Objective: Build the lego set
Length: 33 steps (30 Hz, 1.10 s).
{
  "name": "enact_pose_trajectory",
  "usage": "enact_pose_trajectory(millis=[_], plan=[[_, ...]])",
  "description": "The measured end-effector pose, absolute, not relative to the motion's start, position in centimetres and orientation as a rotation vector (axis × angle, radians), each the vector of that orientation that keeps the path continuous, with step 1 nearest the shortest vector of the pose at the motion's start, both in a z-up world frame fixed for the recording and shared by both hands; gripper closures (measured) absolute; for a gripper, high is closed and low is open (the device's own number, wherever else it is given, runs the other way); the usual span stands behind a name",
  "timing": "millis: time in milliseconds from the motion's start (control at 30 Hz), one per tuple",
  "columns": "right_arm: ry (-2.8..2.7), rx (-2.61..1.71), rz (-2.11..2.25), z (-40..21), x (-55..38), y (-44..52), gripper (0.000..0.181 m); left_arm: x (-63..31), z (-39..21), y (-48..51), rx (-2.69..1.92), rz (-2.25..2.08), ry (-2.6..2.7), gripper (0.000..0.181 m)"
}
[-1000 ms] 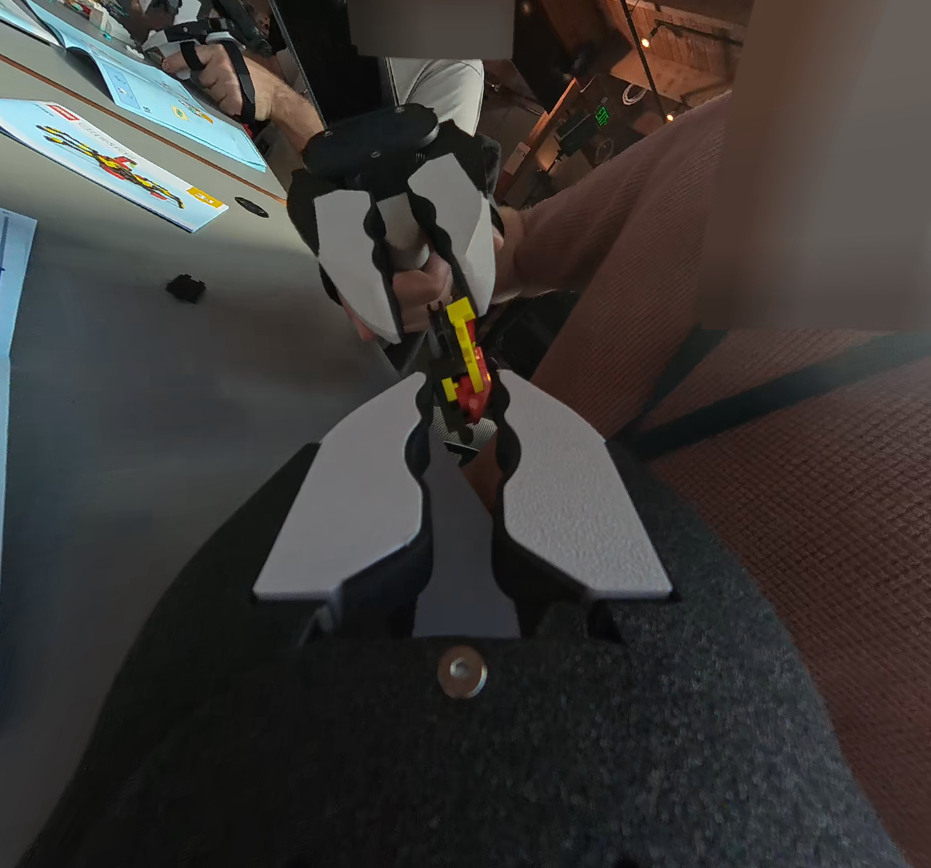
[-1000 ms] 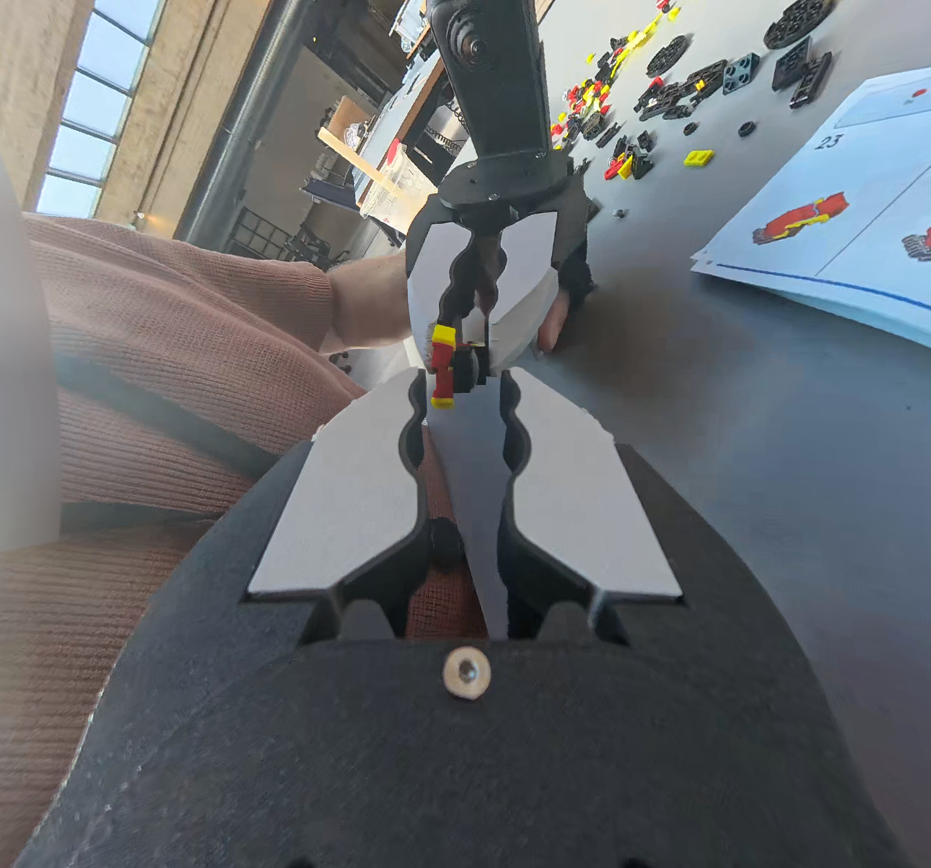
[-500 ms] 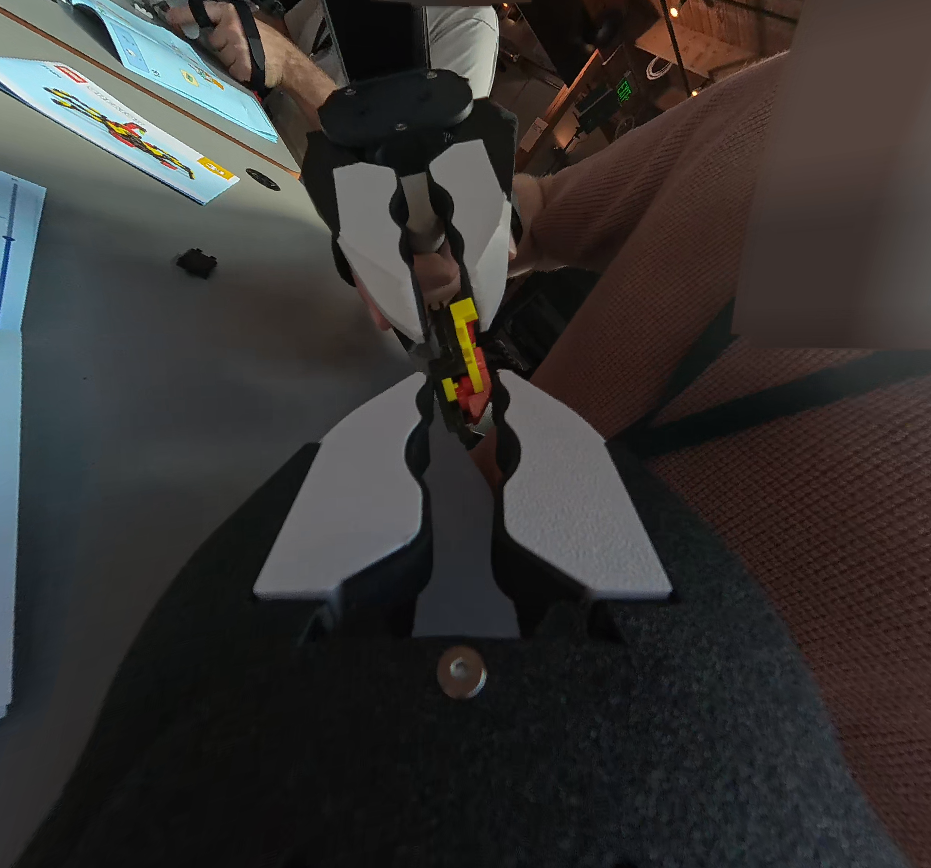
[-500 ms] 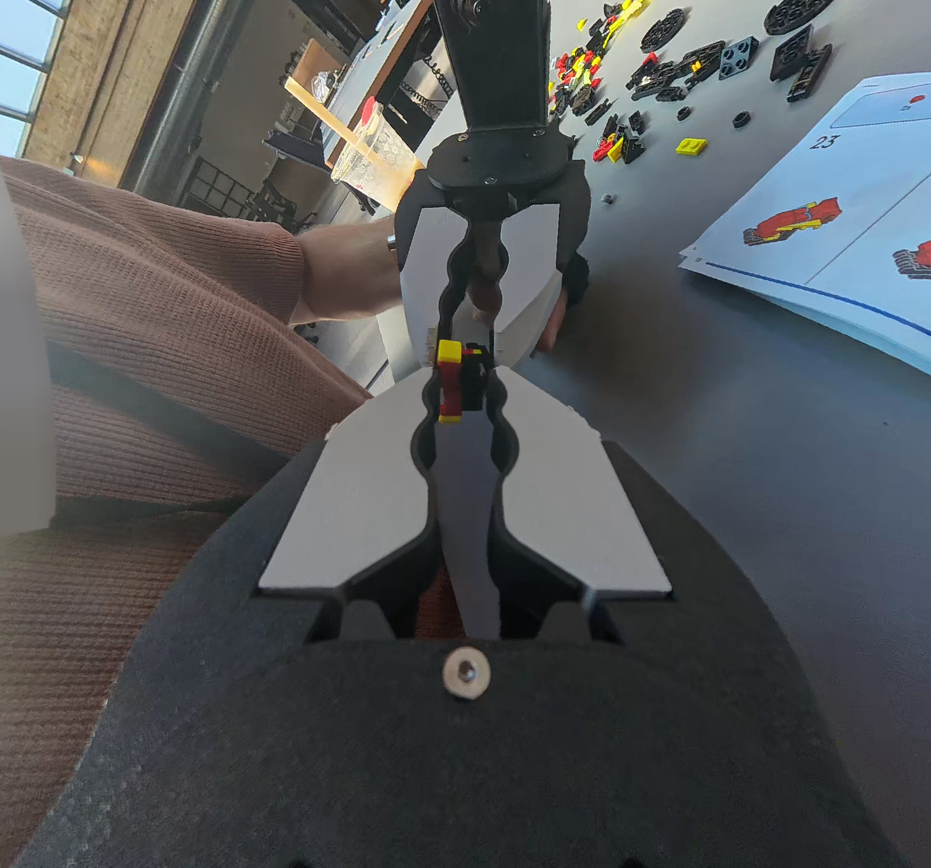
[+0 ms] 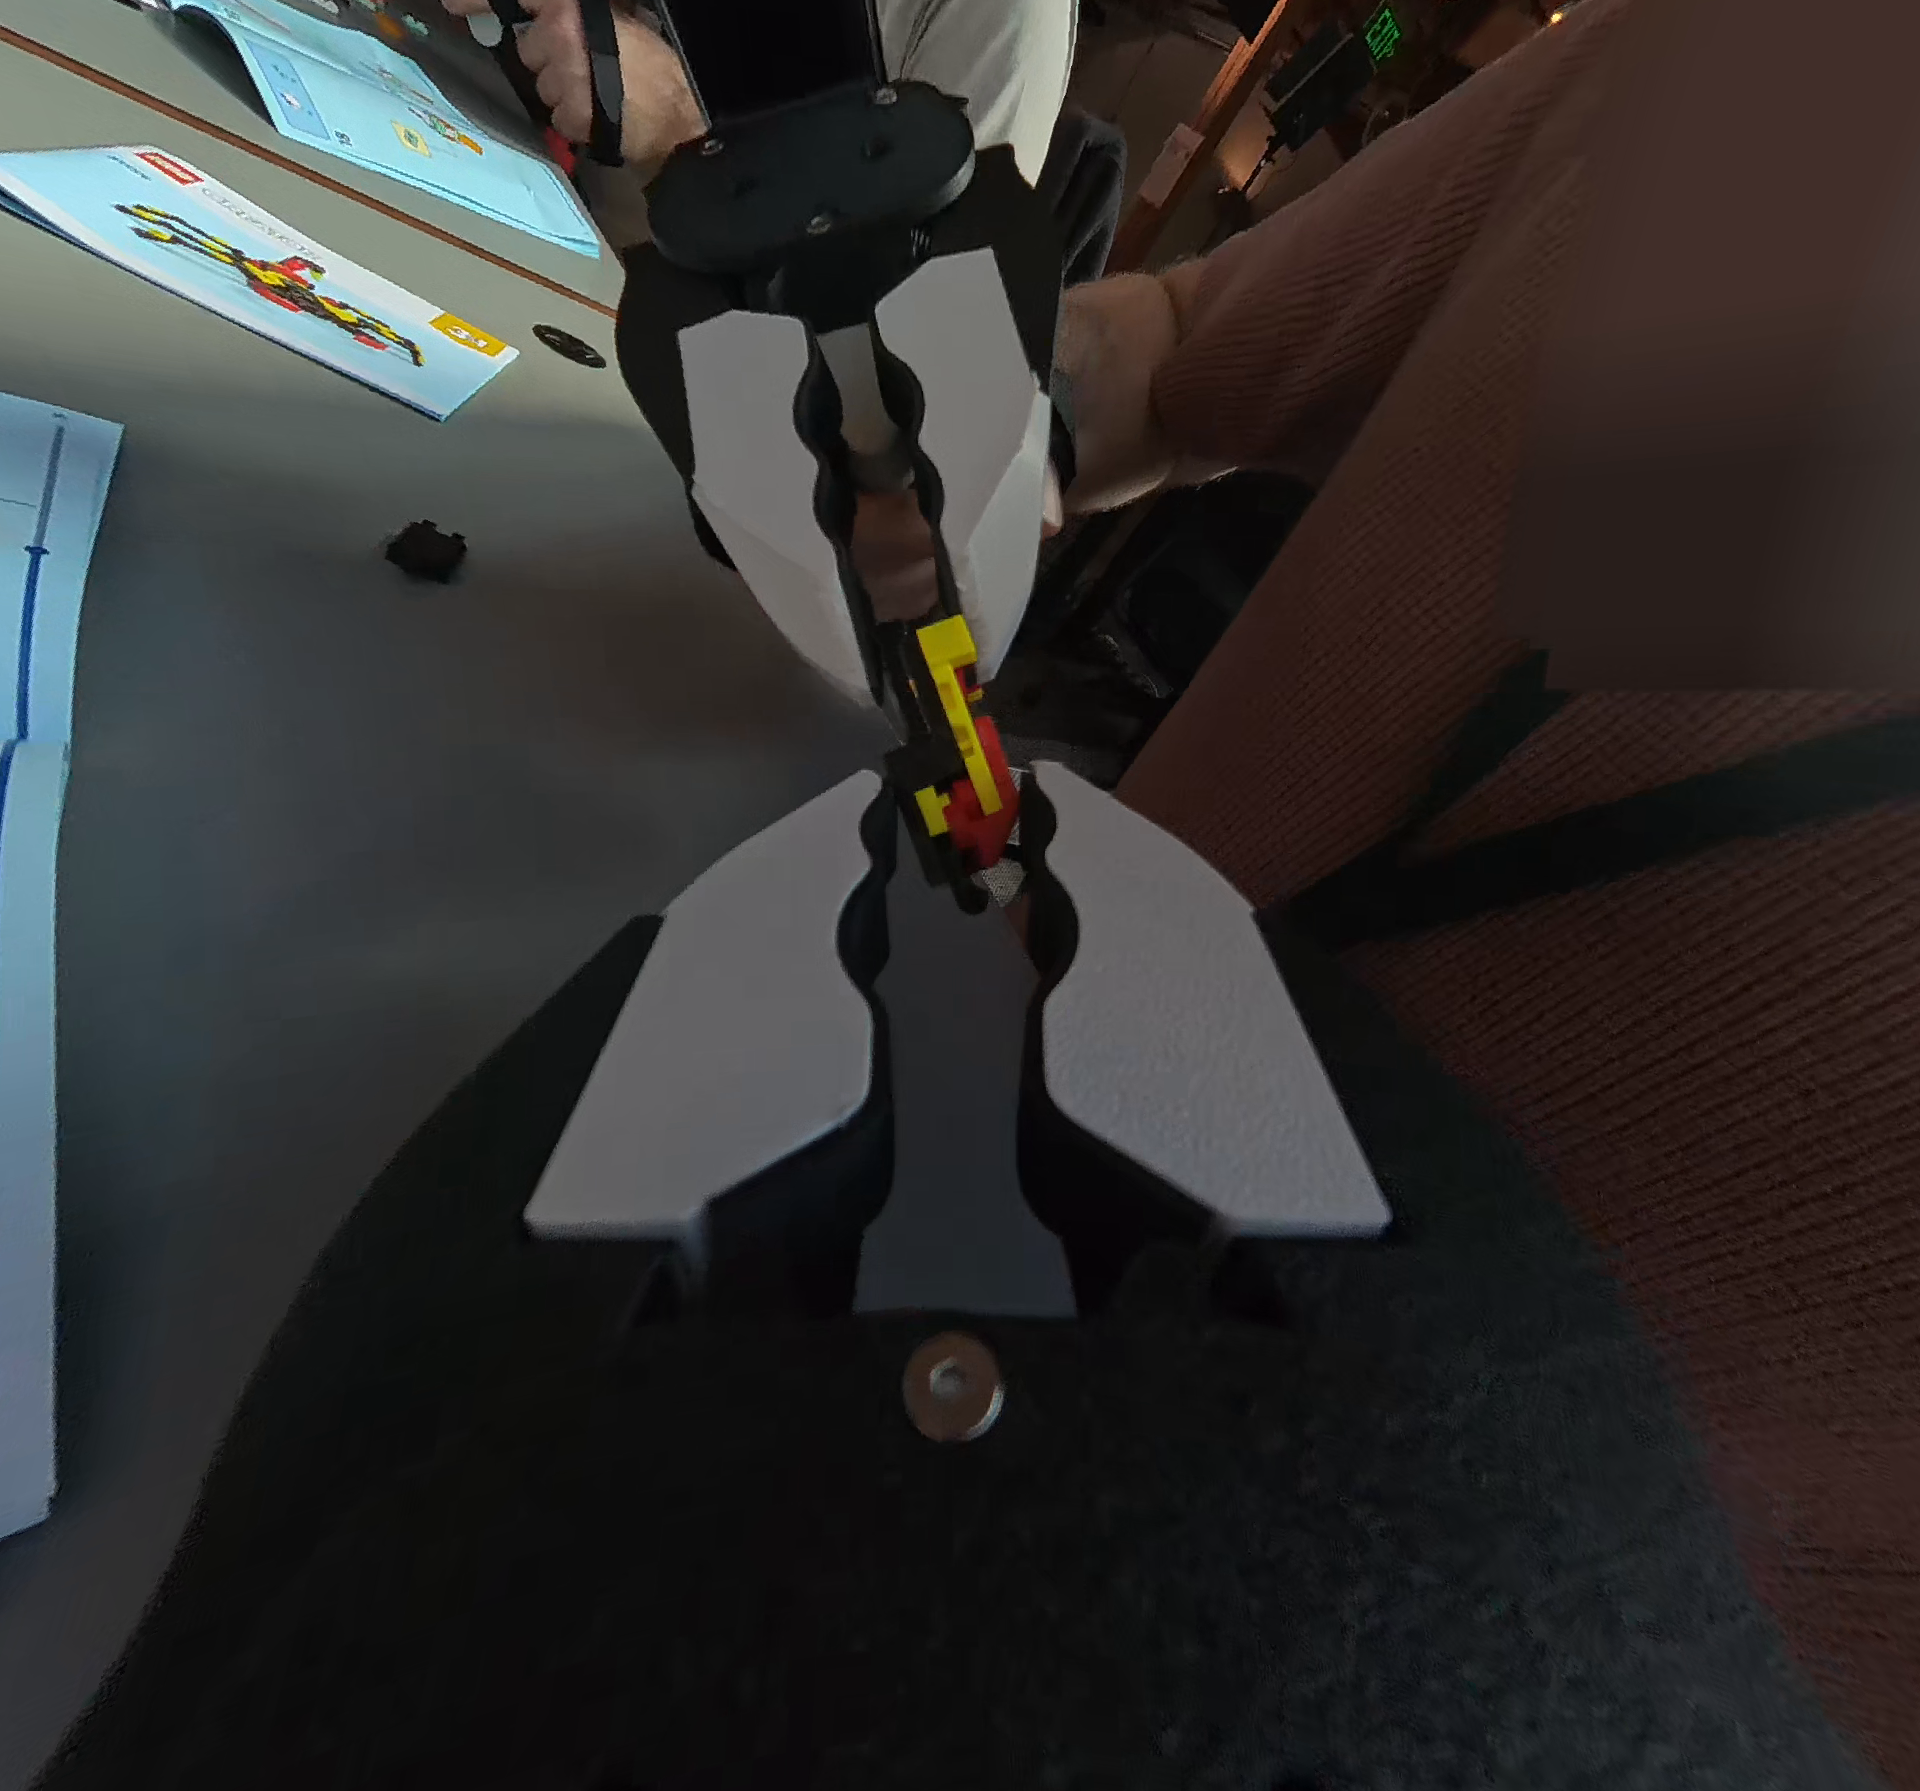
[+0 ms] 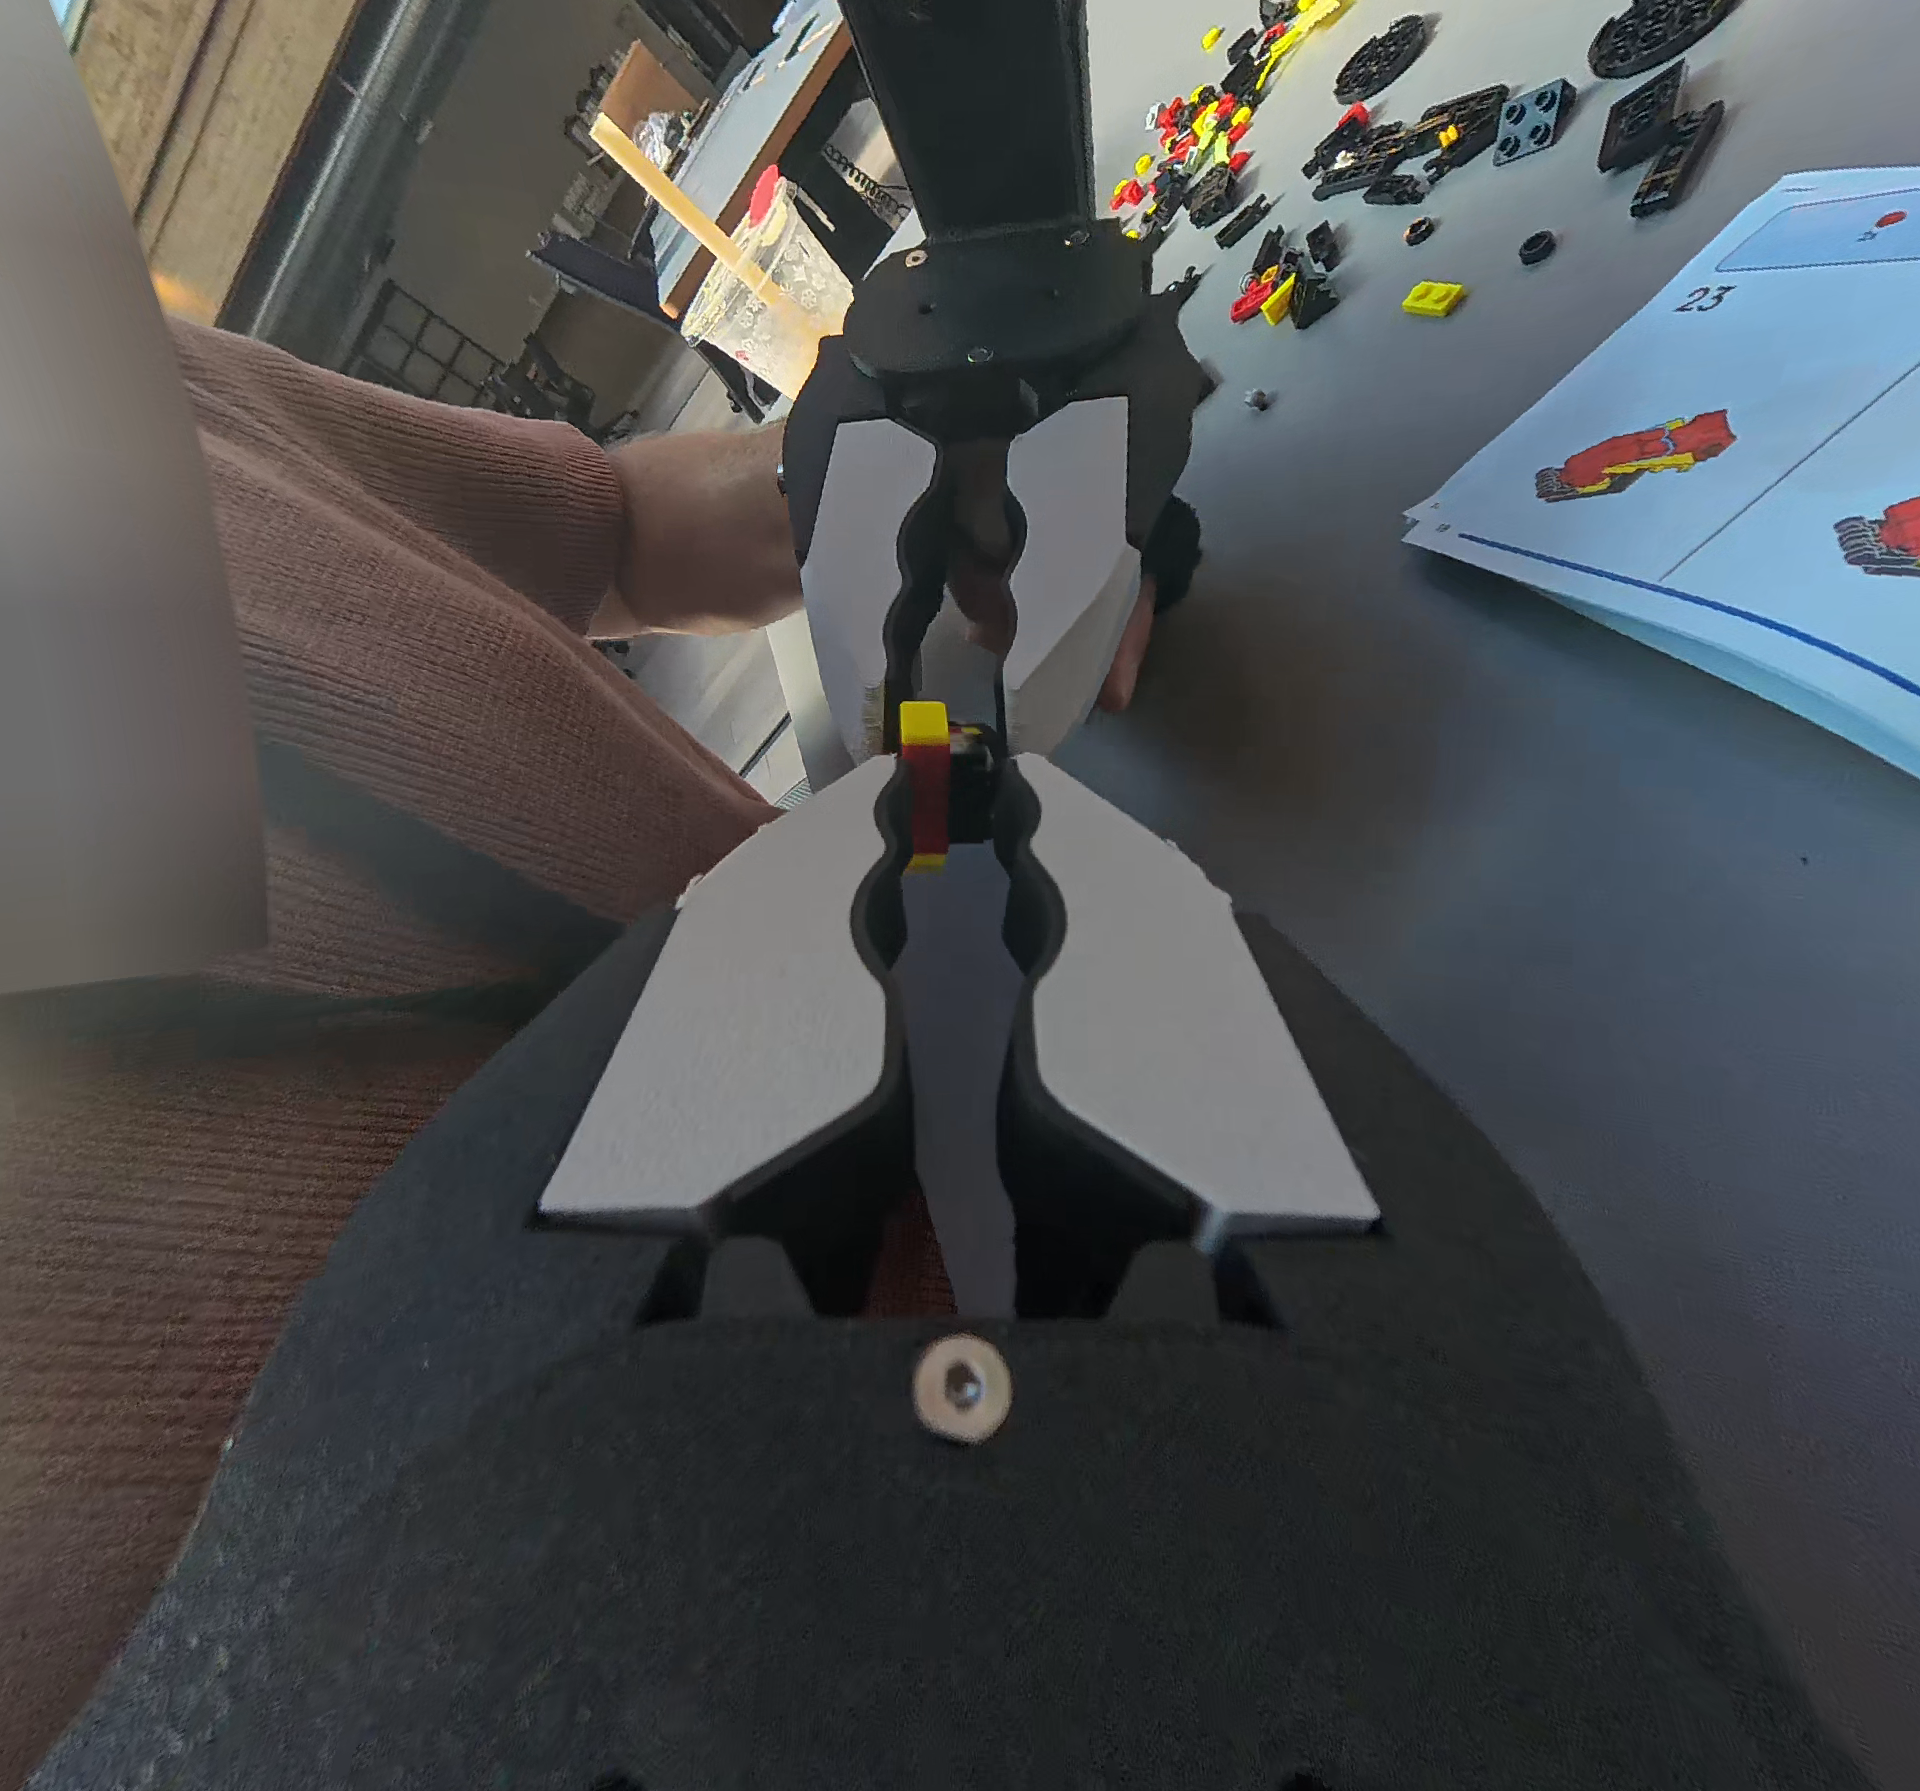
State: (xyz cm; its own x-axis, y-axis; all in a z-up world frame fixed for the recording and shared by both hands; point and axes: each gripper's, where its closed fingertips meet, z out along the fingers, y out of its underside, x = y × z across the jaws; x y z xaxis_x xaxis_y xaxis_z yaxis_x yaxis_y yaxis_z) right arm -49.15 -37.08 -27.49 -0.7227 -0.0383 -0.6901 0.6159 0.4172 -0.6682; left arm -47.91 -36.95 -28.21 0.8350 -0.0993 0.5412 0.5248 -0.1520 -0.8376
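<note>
A small lego assembly (image 5: 961,765) of yellow, red and black pieces hangs in the air between my two grippers, which face each other tip to tip. My left gripper (image 5: 956,811) is shut on its red and black lower end. My right gripper (image 6: 943,791) is shut on the same assembly (image 6: 925,791); it also shows in the left wrist view (image 5: 920,645), with the yellow end at its fingertips. The left gripper shows opposite in the right wrist view (image 6: 940,702). How deep the assembly sits in each jaw is hidden.
Several loose black, yellow and red lego pieces (image 6: 1351,131) lie on the grey table (image 6: 1507,910), beside an open instruction booklet (image 6: 1714,453). A second booklet (image 5: 260,276) and a lone black piece (image 5: 426,552) lie to the left. Another person's hand (image 5: 582,68) works farther off. Less than 4 cm separates the two grippers' tips.
My right gripper has narrowed from wider open onto the assembly. The two grippers have drawn closer together, and the assembly now tilts a little in the left wrist view.
</note>
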Motion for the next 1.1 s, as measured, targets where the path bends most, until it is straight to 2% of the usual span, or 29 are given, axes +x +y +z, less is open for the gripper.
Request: enact_pose_trajectory(millis=[267,533,733,1100], plan=[[2.191,0.371,-1.438,-27.2,-49.1,-36.8,0.166,-48.1,-28.4,-36.6,-1.78,-0.254,-0.206,0.158],[2.452,0.154,-1.616,-25.6,-49.1,-37.5,0.161,-49.0,-26.7,-37.6,-1.712,0.121,0.006,0.159],[2.533,0.062,-1.699,-25.2,-49.2,-37.9,0.157,-49.4,-26.4,-37.9,-1.711,0.269,0.08,0.16],[2.671,-0.118,-1.92,-26.3,-50.1,-36.9,0.154,-50.3,-27.1,-37.5,-1.971,0.545,0.2,0.16]])
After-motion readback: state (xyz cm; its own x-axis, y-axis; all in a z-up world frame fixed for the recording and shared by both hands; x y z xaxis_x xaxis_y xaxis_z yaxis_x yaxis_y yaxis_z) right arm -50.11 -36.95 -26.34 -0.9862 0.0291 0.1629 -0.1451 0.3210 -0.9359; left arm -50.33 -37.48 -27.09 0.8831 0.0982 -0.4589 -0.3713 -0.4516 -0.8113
